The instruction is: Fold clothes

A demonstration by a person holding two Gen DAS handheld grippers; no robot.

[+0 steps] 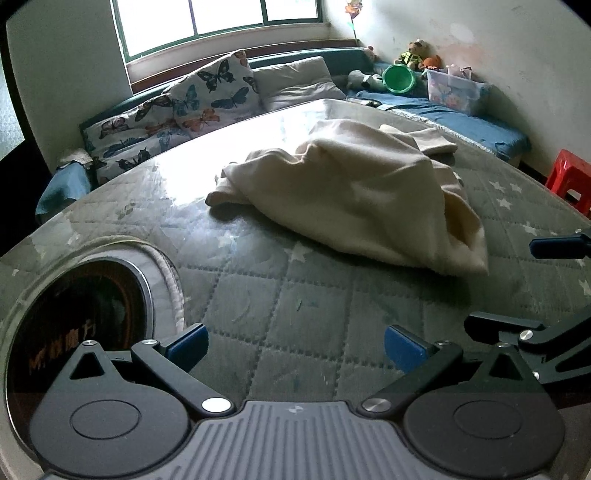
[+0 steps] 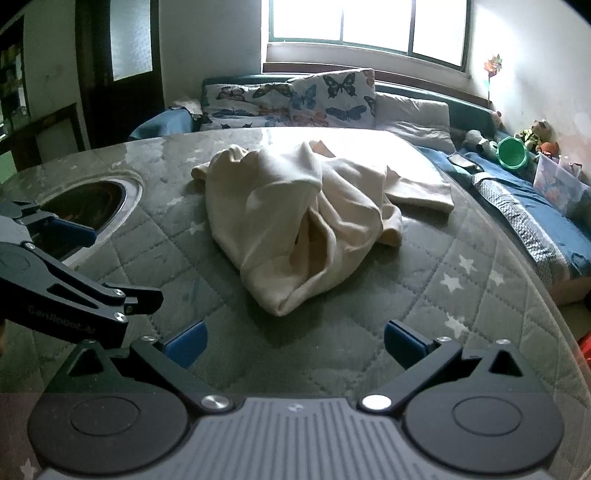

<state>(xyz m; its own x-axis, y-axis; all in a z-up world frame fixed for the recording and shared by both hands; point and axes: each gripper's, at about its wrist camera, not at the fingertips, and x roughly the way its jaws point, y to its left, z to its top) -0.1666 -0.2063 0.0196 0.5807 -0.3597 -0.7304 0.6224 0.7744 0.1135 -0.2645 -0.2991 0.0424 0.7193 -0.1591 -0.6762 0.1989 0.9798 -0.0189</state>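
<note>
Left wrist view is filled by a grey quilted mattress [image 1: 295, 314] with pale stars, on which a cream garment [image 1: 354, 195] is seen crumpled in a heap, far of the left gripper [image 1: 295, 347] and slightly to the right. The left gripper's blue fingertips [image 1: 190, 345] are spread wide, nothing held between them. At the right edge, parts of the right gripper [image 1: 517, 288] are seen, just beside the left one. From the right wrist view, the right gripper [image 2: 295, 343] is likewise released, and the garment [image 2: 295, 214] lies directly ahead of it, untouched. Butterfly pillows [image 2: 295, 99] are propped at the far side under a window [image 2: 369, 22]. A green bucket [image 2: 511, 151] is seen far right.
</note>
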